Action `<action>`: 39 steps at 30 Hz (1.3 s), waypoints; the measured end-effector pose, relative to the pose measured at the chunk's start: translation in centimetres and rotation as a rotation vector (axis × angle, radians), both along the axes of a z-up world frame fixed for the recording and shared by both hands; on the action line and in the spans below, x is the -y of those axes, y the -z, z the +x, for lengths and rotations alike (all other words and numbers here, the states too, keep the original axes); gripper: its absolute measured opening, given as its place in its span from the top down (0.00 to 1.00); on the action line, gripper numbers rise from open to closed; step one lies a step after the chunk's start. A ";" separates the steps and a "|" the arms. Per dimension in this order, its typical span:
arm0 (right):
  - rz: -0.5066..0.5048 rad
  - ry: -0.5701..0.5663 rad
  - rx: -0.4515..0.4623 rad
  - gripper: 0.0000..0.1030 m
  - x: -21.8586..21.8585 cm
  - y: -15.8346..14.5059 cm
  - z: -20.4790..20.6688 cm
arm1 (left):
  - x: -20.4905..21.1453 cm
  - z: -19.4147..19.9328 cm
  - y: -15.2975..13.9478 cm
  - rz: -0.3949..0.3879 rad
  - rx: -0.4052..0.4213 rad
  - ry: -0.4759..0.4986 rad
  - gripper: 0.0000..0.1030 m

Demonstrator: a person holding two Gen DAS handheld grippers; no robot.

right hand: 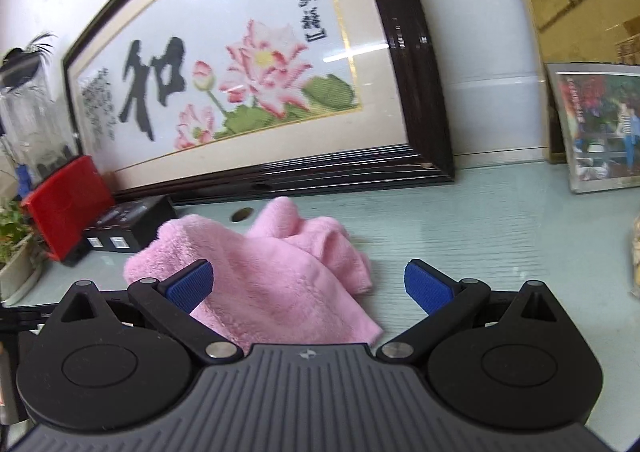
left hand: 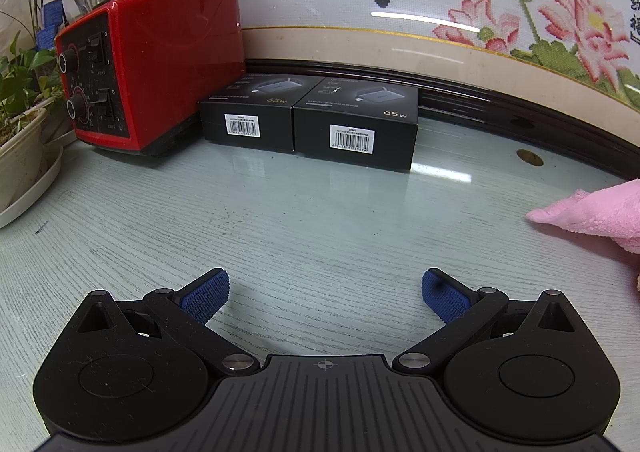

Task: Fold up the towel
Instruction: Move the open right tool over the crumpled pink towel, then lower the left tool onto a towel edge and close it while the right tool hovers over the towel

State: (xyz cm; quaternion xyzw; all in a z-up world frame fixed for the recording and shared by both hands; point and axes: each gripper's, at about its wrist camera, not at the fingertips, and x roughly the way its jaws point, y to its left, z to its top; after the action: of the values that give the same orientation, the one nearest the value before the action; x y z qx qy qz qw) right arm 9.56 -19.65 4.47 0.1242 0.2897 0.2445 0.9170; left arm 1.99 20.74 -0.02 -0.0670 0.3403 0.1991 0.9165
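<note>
Nearest the right wrist camera, the right gripper (right hand: pixel 308 284) hung low over the pale desk (right hand: pixel 500 244) with its blue pads (right hand: pixel 426 288) spread wide, pinching nothing. Below and between the two fingers lay the pink towel (right hand: pixel 260 272), crumpled in a loose heap with one flap running back under the gripper body; whether the left-hand pad touched the cloth could not be told. Only this view showed the whole towel, the framed lotus picture (right hand: pixel 240 83) leaning against the wall along the desk's back edge, and a photo stand (right hand: pixel 600 127) toward the back right corner. The left wrist view caught just one corner of that towel (left hand: pixel 592 211), at its right border, lying on the desk well apart from the left gripper (left hand: pixel 324 292). That gripper's pads (left hand: pixel 206 294) were likewise spread wide and held nothing, with bare desk between them. What the left view gave more clearly was the back left part of the desk: a red appliance (left hand: pixel 152 67) with two knobs, two black boxes (left hand: pixel 308 115) side by side just beside it along the picture's lower frame, and a potted plant (left hand: pixel 20 123) on a saucer at the left edge. A small brown hole (left hand: pixel 530 157) sat in the desk between the boxes and the towel.
</note>
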 end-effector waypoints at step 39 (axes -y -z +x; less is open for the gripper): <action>0.208 -0.157 -0.137 0.00 0.9 0.9 0.7 | 5.6 4.2 -2.1 0.033 0.059 0.467 0.00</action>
State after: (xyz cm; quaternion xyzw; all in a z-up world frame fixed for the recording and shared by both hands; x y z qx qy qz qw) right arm 10.24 -20.58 3.60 0.2118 0.3335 0.3352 0.8553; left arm 6.23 15.14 2.06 0.0230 0.3162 -0.0150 0.9483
